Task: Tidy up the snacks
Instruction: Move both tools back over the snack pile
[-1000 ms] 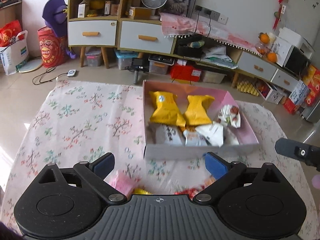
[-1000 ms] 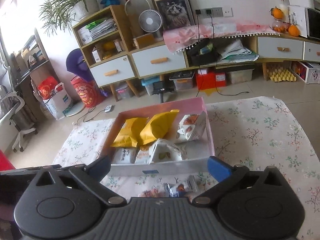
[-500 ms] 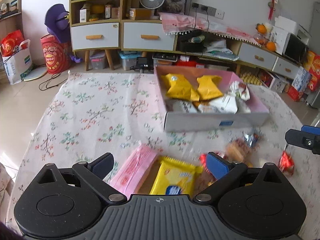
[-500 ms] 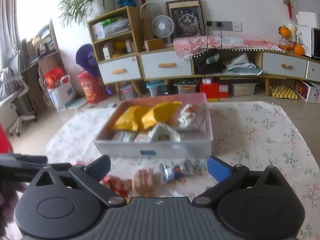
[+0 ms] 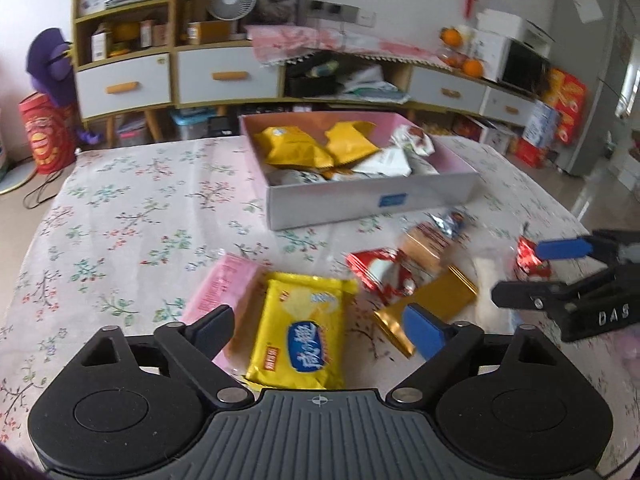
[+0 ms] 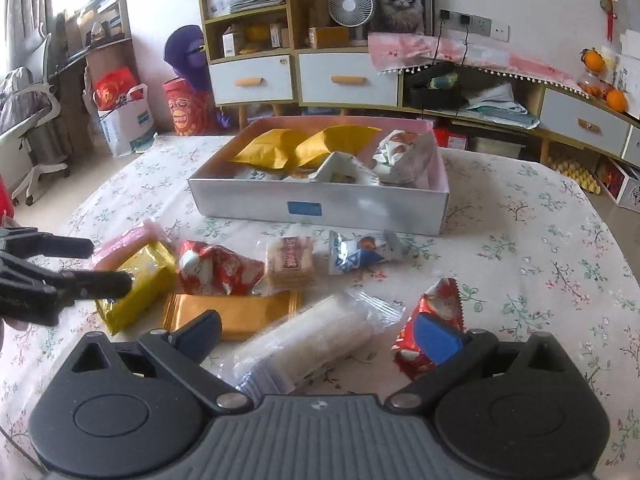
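Observation:
A pink-lined box (image 5: 372, 202) (image 6: 320, 204) on the floral tablecloth holds yellow and white snack packs. Loose snacks lie in front of it: a yellow cracker pack (image 5: 300, 332) (image 6: 136, 280), a pink pack (image 5: 218, 292), a red pack (image 5: 376, 268) (image 6: 216, 268), a gold bar (image 5: 432, 304) (image 6: 232, 312), a clear white pack (image 6: 312, 340) and a small red pack (image 6: 436, 312). My left gripper (image 5: 320, 328) is open over the yellow pack. My right gripper (image 6: 320, 332) is open over the clear white pack.
The floral tablecloth (image 5: 120, 216) covers the table. A brown biscuit pack (image 6: 290, 262) and a blue-white pack (image 6: 360, 254) lie near the box front. Cabinets and shelves (image 6: 280, 68) stand behind the table. A white chair (image 6: 28, 120) is at far left.
Both grippers have pulled back from the box and dropped lower, so the loose snacks in front of the box now lie between their open fingers.

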`<control>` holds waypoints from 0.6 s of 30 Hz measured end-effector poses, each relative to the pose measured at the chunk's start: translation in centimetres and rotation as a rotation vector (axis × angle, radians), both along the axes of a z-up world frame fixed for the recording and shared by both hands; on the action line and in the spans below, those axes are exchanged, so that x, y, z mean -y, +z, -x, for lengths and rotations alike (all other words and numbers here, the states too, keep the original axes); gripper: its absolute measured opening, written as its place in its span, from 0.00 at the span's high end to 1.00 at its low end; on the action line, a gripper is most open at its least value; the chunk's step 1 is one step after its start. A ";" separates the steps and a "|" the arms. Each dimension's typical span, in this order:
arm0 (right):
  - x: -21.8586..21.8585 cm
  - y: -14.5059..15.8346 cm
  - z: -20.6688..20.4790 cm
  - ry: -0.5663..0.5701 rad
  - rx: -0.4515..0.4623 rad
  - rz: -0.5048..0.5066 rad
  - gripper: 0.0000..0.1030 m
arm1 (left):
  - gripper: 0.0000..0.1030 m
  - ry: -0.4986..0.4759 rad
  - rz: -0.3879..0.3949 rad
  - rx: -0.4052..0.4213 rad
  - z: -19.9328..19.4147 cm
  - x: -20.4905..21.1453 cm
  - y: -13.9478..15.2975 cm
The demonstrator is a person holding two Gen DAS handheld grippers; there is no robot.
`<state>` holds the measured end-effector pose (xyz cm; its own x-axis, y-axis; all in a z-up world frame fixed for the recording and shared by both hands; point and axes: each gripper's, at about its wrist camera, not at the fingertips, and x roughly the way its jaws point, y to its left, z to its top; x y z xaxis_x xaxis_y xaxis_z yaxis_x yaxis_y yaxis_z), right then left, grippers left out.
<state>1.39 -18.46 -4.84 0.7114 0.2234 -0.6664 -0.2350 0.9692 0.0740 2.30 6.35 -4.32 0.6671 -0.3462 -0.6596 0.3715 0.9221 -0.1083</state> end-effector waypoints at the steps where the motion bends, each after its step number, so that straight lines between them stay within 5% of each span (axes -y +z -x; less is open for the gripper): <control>1: 0.0 0.0 0.0 0.000 0.000 -0.006 0.12 | 0.15 -0.009 -0.003 -0.004 0.1 0.1 -0.1; 18: -1.7 -0.6 0.8 0.043 -0.082 -0.038 0.29 | 0.42 0.009 -0.074 -0.068 -0.5 0.5 -1.4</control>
<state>0.62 -16.75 -5.46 0.6437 0.2788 -0.7127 -0.2682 0.9544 0.1311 2.83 5.83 -5.68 0.6224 -0.2891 -0.7274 0.3576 0.9317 -0.0642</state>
